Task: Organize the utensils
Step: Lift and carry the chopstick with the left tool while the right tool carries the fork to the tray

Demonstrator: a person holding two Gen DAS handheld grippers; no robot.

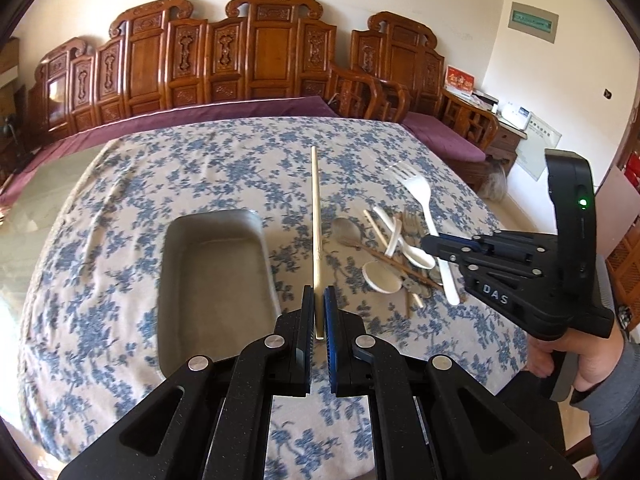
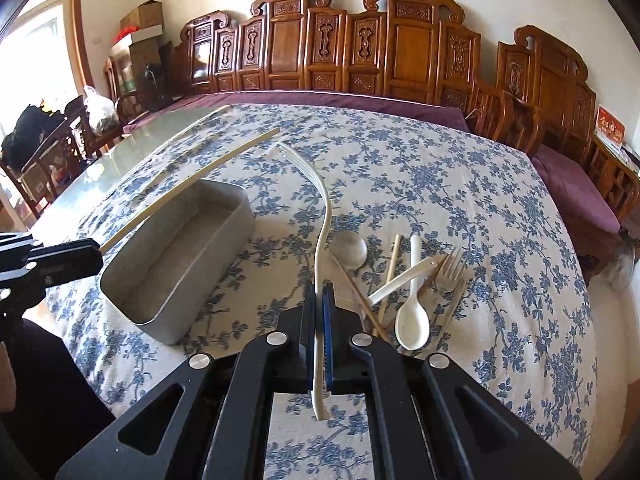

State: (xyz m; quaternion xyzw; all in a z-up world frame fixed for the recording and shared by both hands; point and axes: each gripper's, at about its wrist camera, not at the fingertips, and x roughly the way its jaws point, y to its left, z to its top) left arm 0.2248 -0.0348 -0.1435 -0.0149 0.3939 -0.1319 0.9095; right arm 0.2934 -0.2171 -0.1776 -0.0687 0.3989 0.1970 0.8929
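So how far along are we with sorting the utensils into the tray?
Nothing is done yet: the metal tray sits empty. In hand: the left tongs are shut on a chopstick, and the right tongs are shut on a white plastic fork, both lifted. Left: the pile of spoons, a fork and chopsticks on the tablecloth beside the tray.

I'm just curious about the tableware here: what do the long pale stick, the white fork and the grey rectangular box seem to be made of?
Long pale stick: likely bamboo or light wood, matte cream surface without shine.
White fork: probably plastic, uniformly white, smooth, thin and slightly glossy.
Grey rectangular box: looks like brushed metal, dull silvery sheen, thin walls and rounded corners.
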